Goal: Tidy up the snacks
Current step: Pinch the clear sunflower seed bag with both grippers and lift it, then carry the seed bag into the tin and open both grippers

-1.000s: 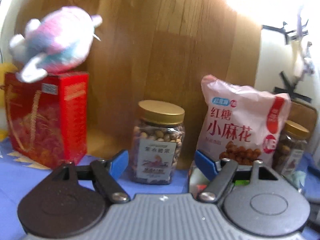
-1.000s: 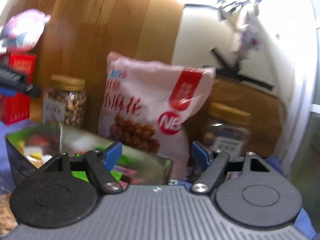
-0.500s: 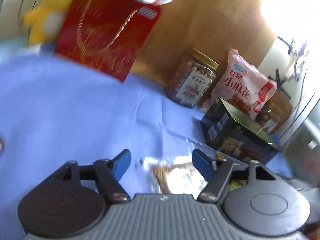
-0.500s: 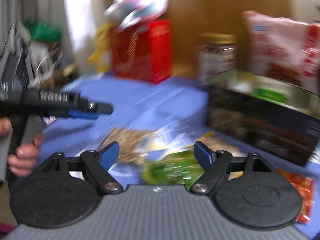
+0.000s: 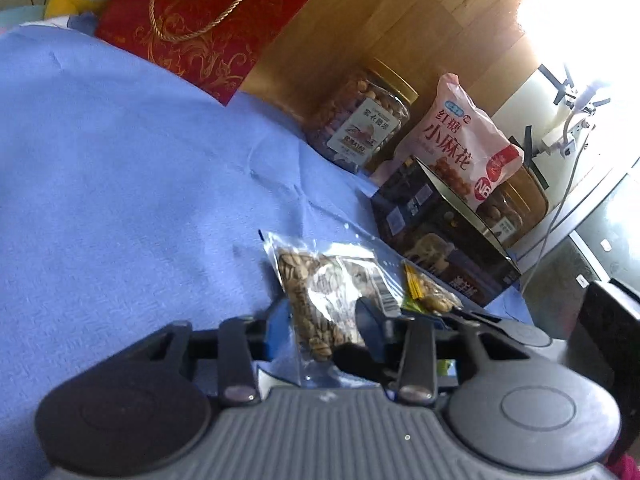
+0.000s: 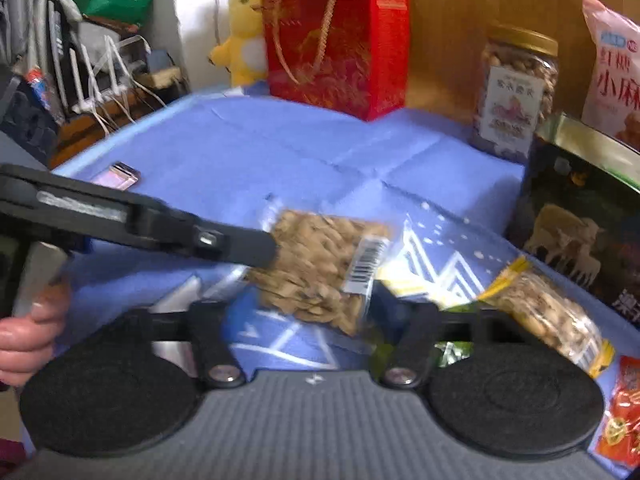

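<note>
A clear bag of sunflower seeds (image 5: 320,300) lies on the blue cloth (image 5: 120,200). My left gripper (image 5: 322,322) has its jaws closing, and both blue pads touch the bag's sides. In the right wrist view the left gripper's black finger (image 6: 248,246) reaches in from the left onto the same seed bag (image 6: 320,264). My right gripper (image 6: 296,314) is also closing; the bag's near end sits between its fingers, with a gap on the left side. A peanut bag (image 6: 548,316) lies just right of it, in front of the dark open box (image 6: 580,232).
Along the wooden back stand a red gift bag (image 6: 340,44), a gold-lidded nut jar (image 6: 516,92) and a pink snack bag (image 6: 616,72). A red packet (image 6: 624,412) lies at the near right. A small pink object (image 6: 118,176) rests near the cloth's left edge. A hand (image 6: 28,332) holds the left gripper.
Both grippers swung down from the jars and pink bag at the back to the loose packets on the cloth. Both pairs of jaws narrowed; the left came around the seed bag.
</note>
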{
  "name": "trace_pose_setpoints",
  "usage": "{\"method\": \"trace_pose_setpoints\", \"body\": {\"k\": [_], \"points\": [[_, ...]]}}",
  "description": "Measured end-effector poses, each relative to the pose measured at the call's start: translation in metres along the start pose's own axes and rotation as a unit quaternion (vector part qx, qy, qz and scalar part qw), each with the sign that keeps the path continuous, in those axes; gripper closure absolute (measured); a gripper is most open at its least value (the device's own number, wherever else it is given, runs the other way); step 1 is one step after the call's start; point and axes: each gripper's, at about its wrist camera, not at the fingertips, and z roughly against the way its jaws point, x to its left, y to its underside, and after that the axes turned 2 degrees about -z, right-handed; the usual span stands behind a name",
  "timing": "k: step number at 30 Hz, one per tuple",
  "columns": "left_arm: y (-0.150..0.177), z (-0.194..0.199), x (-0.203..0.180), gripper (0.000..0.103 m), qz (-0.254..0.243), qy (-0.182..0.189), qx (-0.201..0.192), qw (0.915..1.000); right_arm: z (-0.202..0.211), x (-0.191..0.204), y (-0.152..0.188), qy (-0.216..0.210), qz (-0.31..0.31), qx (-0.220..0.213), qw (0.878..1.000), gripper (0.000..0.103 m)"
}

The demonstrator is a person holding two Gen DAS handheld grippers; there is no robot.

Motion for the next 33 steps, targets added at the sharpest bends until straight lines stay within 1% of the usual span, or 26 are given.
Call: {"method": "trace_pose_setpoints", "body": {"k": [2,5,9,12,17,20,22,25,29,33], "points": [[0.002,0.005,-0.001,0.074,-0.002,-0.003,-0.003,1.0000,0.005,0.005,0.002,0.007,0.005,-0.007,1.000,0.053],[0.006,0.015,-0.001,0.078,0.003,0.013,-0.007,0.9999,0.019,0.015,0.012,0.017,0.021,-0.029,0.999,0.056],[0.012,0.023,-0.013,0.078,0.000,0.048,-0.015,0.9987,0.045,0.018,0.025,0.037,0.034,-0.064,0.997,0.056],[0.010,0.015,-0.032,0.078,-0.016,0.068,-0.009,0.9975,0.062,0.012,0.033,0.066,0.042,-0.088,0.993,0.056],[0.015,-0.016,-0.068,0.078,-0.058,0.081,0.028,0.9946,0.080,-0.009,0.048,0.113,0.026,-0.088,0.989,0.056],[0.021,-0.036,-0.091,0.078,-0.084,0.094,0.056,0.9904,0.095,-0.020,0.061,0.137,0.006,-0.092,0.986,0.057],[0.025,-0.049,-0.104,0.078,-0.104,0.098,0.075,0.9869,0.104,-0.030,0.070,0.144,-0.013,-0.095,0.985,0.057],[0.025,-0.066,-0.122,0.078,-0.119,0.102,0.095,0.9830,0.115,-0.041,0.077,0.140,-0.045,-0.111,0.983,0.057],[0.001,-0.074,-0.150,0.077,-0.138,0.117,0.074,0.9806,0.129,-0.046,0.068,0.180,-0.019,-0.157,0.971,0.058],[-0.035,-0.086,-0.178,0.077,-0.170,0.109,0.031,0.9790,0.128,-0.072,0.039,0.199,-0.010,-0.200,0.959,0.058]]}}
